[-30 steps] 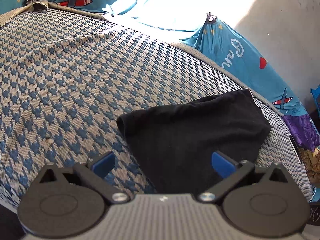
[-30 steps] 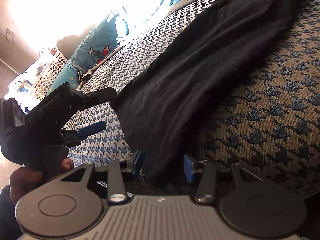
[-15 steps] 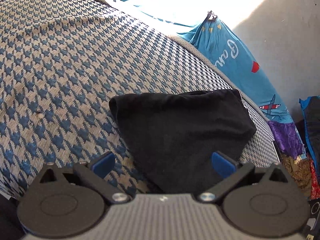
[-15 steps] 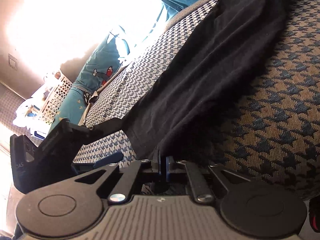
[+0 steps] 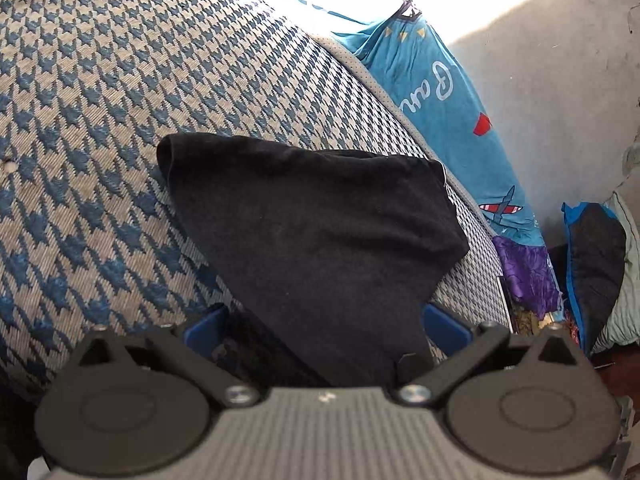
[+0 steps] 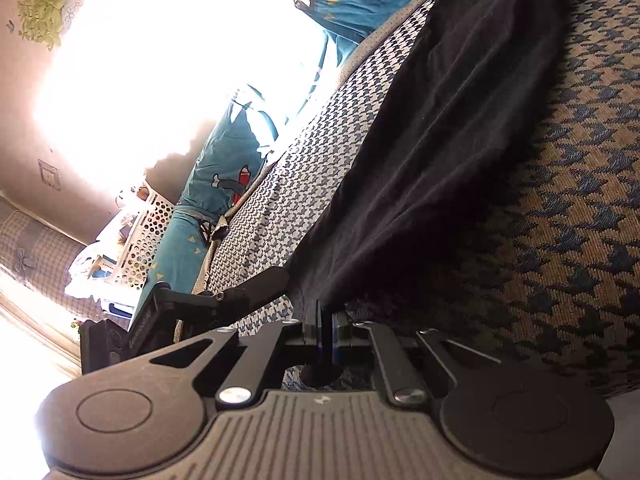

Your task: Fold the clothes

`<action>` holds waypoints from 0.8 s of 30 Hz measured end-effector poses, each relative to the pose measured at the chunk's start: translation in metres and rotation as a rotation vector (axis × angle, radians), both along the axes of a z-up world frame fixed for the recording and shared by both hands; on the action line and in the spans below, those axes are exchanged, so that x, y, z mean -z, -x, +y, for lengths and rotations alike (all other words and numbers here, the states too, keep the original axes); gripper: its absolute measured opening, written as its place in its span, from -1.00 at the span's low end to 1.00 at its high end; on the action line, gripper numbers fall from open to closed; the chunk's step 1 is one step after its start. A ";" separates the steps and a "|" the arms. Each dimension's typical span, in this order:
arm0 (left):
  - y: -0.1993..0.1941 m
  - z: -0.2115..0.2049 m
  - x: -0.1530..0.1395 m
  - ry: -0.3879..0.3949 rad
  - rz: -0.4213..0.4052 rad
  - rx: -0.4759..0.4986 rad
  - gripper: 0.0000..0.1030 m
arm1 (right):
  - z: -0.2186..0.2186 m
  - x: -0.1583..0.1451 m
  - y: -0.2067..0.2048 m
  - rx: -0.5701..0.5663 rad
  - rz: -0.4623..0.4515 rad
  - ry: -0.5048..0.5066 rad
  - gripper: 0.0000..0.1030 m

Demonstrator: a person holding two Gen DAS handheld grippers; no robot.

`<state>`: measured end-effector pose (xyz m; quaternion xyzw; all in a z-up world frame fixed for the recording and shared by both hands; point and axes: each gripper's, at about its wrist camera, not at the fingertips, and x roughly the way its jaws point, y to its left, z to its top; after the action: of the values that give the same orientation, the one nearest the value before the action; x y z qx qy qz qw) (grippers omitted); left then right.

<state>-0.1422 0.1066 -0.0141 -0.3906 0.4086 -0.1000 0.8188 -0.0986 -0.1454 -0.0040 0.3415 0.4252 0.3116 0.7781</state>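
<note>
Left gripper (image 5: 326, 326): jaws spread wide, blue pads (image 5: 205, 327) on either side of the near end of the black garment (image 5: 316, 240). Cloth runs between the fingers without being pinched, so this claw is released. Lower centre of the left wrist view.

Right gripper (image 6: 326, 334): blue pads pressed together, clenched on the near edge of the black garment (image 6: 452, 140). Cloth enters the closed jaws at lower centre of the right wrist view and stretches away to the upper right corner.

Garment location: lying on the houndstooth mattress (image 5: 120, 100), blue and beige weave. In the left wrist view it fills the centre of the frame as a rough triangle, wide edge toward the top, narrowing down into the gripper. Rounded fold at its upper left corner, a pale hem at its upper right corner near the mattress edge. In the right wrist view it is a long dark band running diagonally, mattress (image 6: 580, 220) visible on both sides of it.

The left gripper (image 6: 192, 312) also shows in the right wrist view, lower left, beside the garment's near corner, one black finger reaching toward the cloth.

Surroundings: teal printed sheet (image 5: 448, 92) with planes and white lettering along the right of the mattress in the left wrist view; dark bundle of fabric (image 5: 596, 256) at far right. Right wrist view: same teal sheet (image 6: 224, 172) centre left, white perforated basket (image 6: 148, 232) at left, strong glare across the upper left.
</note>
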 end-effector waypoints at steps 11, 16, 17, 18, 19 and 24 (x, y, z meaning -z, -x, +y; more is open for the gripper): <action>-0.024 0.004 0.008 0.031 -0.035 -0.103 0.92 | -0.019 -0.002 0.003 0.024 0.029 -0.055 -0.87; -0.027 0.010 0.008 0.012 -0.044 -0.143 0.09 | -0.016 -0.002 0.003 0.016 0.023 0.006 -0.87; -0.026 0.012 0.008 0.004 -0.043 -0.155 0.03 | -0.015 -0.001 0.003 0.013 0.030 0.018 -0.87; -0.025 0.014 0.007 -0.010 -0.040 -0.167 0.03 | -0.014 0.002 0.003 0.007 0.047 0.031 -0.87; -0.024 0.016 0.008 -0.018 -0.032 -0.180 0.03 | -0.012 0.005 0.002 0.000 0.067 0.046 -0.87; -0.019 0.024 0.011 -0.028 -0.018 -0.212 0.08 | -0.004 0.016 0.003 -0.009 0.105 0.097 -0.82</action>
<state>-0.1232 0.1302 -0.0253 -0.4194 0.3589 -0.0105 0.8338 -0.1015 -0.1496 -0.0200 0.3173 0.4815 0.2759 0.7690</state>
